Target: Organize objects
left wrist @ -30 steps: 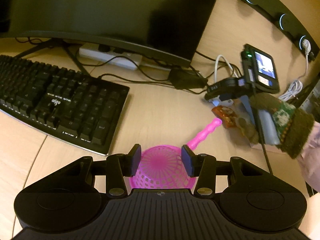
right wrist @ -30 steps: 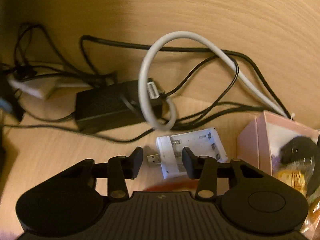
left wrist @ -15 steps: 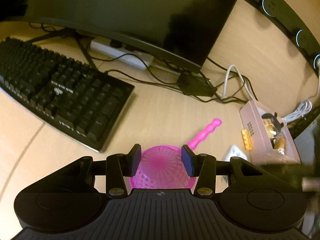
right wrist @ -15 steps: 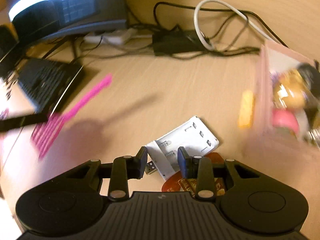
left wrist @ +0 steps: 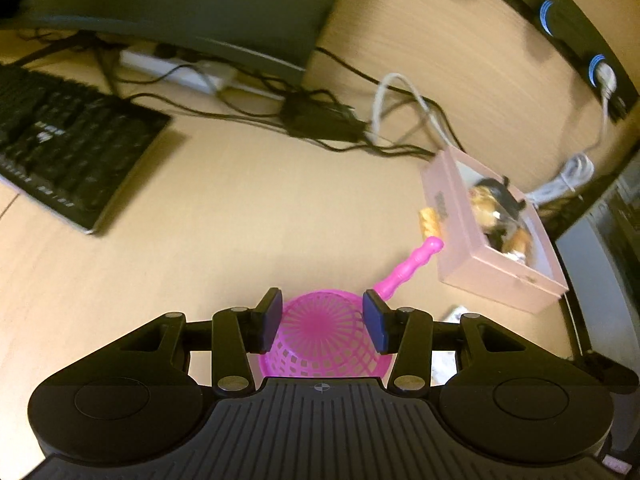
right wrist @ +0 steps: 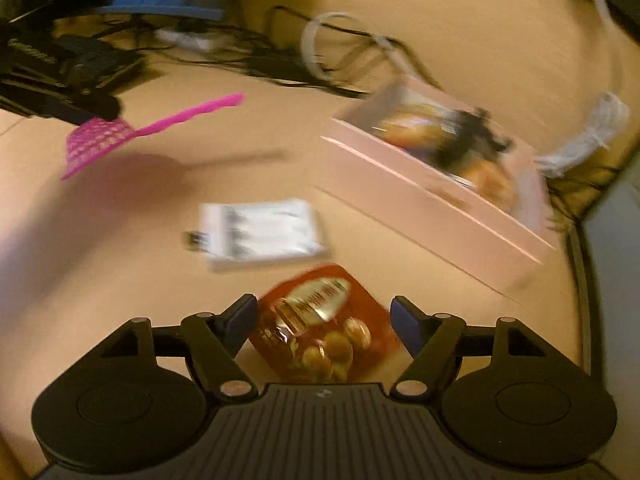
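Note:
My left gripper [left wrist: 322, 312] is shut on a pink mesh strainer [left wrist: 324, 332] and holds it above the desk; its handle [left wrist: 408, 268] points toward a pink box [left wrist: 496, 276] of small items. The strainer also shows in the right wrist view [right wrist: 100, 140]. My right gripper [right wrist: 324, 316] is open, its fingers on either side of a red snack packet [right wrist: 320, 328] lying on the desk. A white battery holder [right wrist: 260, 232] lies just beyond the packet. The pink box [right wrist: 424, 196] stands to its right.
A black keyboard [left wrist: 68, 152] lies at the left, a monitor [left wrist: 180, 0] behind it. A power strip [left wrist: 176, 72], a black adapter [left wrist: 320, 120] and tangled cables [left wrist: 404, 100] run along the back. A small orange piece [left wrist: 430, 220] lies beside the box.
My right gripper has pulled back, swung right and opened wider, so the red packet now lies between its fingers. My left gripper has carried the strainer toward the pink box.

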Action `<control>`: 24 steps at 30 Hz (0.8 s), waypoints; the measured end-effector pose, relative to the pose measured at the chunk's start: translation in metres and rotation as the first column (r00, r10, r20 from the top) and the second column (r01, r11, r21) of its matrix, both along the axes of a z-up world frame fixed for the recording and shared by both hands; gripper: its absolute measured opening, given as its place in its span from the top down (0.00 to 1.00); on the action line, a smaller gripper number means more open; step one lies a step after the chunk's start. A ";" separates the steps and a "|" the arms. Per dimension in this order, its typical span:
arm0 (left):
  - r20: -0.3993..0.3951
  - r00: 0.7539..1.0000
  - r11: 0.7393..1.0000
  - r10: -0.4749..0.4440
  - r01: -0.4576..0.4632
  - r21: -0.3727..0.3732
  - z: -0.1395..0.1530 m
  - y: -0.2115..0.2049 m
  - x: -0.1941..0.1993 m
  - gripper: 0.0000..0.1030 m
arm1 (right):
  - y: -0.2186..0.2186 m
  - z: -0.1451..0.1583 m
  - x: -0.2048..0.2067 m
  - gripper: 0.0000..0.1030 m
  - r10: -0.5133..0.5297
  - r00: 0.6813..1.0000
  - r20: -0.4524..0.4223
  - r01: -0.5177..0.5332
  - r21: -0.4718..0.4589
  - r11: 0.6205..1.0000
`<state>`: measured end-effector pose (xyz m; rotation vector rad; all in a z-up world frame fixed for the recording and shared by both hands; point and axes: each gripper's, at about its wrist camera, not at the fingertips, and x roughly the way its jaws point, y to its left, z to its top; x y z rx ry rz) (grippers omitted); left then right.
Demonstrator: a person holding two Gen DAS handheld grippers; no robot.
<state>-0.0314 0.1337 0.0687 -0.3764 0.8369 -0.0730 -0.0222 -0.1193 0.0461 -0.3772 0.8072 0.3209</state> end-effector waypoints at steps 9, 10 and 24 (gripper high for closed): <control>0.032 0.999 1.000 -0.005 0.005 0.016 0.014 -0.016 -0.007 0.53 | -0.055 0.005 -0.009 0.18 -0.196 0.981 0.003 0.195 0.086 0.977; 0.038 0.999 1.000 -0.002 0.001 0.020 0.015 -0.016 -0.008 0.53 | -0.057 0.007 -0.012 0.15 -0.196 0.980 -0.017 0.196 0.123 0.973; 0.014 0.999 0.999 0.030 -0.030 0.012 0.011 0.008 -0.030 0.53 | 0.029 -0.005 0.029 0.00 -0.137 0.981 -0.140 0.168 0.244 0.955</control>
